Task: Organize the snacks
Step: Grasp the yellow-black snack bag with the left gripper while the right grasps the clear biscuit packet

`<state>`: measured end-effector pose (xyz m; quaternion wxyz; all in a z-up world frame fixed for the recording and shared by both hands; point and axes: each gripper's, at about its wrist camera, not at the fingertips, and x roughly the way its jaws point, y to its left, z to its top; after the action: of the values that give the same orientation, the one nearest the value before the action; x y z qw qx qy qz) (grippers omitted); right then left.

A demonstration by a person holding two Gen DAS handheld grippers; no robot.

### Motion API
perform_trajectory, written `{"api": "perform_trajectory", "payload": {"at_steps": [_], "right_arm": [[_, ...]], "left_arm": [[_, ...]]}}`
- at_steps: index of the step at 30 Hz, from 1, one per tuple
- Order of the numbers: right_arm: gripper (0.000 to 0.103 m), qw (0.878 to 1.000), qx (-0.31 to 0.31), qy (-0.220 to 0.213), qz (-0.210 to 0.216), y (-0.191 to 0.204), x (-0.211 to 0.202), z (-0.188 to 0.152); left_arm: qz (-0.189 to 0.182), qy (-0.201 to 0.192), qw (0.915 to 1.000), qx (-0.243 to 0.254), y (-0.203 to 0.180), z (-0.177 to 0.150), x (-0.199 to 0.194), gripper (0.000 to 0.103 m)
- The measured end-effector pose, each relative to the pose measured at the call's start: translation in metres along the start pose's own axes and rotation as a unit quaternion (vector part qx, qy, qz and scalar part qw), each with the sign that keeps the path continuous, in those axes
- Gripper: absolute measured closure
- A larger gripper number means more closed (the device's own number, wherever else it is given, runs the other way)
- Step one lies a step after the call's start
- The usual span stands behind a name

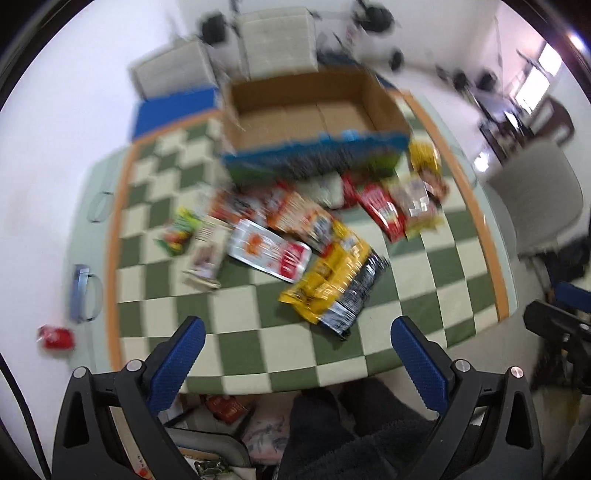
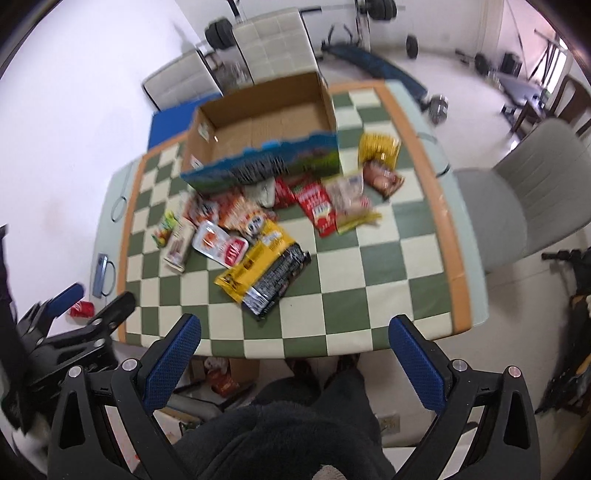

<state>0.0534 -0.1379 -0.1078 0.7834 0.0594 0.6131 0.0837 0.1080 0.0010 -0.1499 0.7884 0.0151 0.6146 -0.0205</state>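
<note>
An open, empty cardboard box (image 1: 306, 114) (image 2: 258, 122) stands at the far side of a green-and-cream checkered table (image 1: 236, 321) (image 2: 369, 266). Several snack packets lie in front of it: a yellow and black bag (image 1: 332, 280) (image 2: 262, 269), a white and red packet (image 1: 269, 249) (image 2: 221, 245), a red packet (image 1: 382, 210) (image 2: 319, 210), a yellow bag (image 1: 424, 157) (image 2: 378, 147). My left gripper (image 1: 297, 328) is open and empty, high above the near table edge. My right gripper (image 2: 295, 326) is open and empty, likewise. Both views are blurred.
Padded chairs (image 2: 273, 40) stand behind the table and a grey chair (image 2: 524, 199) at its right. A red can (image 2: 82, 308) and a blue-handled object (image 2: 101, 273) lie on the floor at left. Gym weights (image 2: 221, 31) sit at the back wall.
</note>
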Motion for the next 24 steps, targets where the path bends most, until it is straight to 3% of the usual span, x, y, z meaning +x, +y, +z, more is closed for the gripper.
{"api": "perform_trajectory", "payload": {"at_steps": [7, 11, 21, 24], "right_arm": [[0.000, 0.997, 0.023, 0.067, -0.021, -0.049, 0.116, 0.012], [0.000, 0.994, 0.042, 0.102, -0.018, -0.077, 0.167, 0.021], [0.000, 0.992, 0.014, 0.120, -0.035, -0.093, 0.206, 0.046], [0.000, 0.992, 0.019, 0.119, -0.039, -0.099, 0.211, 0.064]], "left_arm": [[-0.035, 0.094, 0.9893, 0.106, -0.050, 0.029, 0.118, 0.000], [-0.019, 0.139, 0.9779, 0.155, -0.073, 0.039, 0.171, 0.000], [0.017, 0.217, 0.9512, 0.218, -0.102, 0.022, 0.251, 0.000], [0.039, 0.209, 0.9535, 0.213, -0.104, 0.013, 0.264, 0.000]]}}
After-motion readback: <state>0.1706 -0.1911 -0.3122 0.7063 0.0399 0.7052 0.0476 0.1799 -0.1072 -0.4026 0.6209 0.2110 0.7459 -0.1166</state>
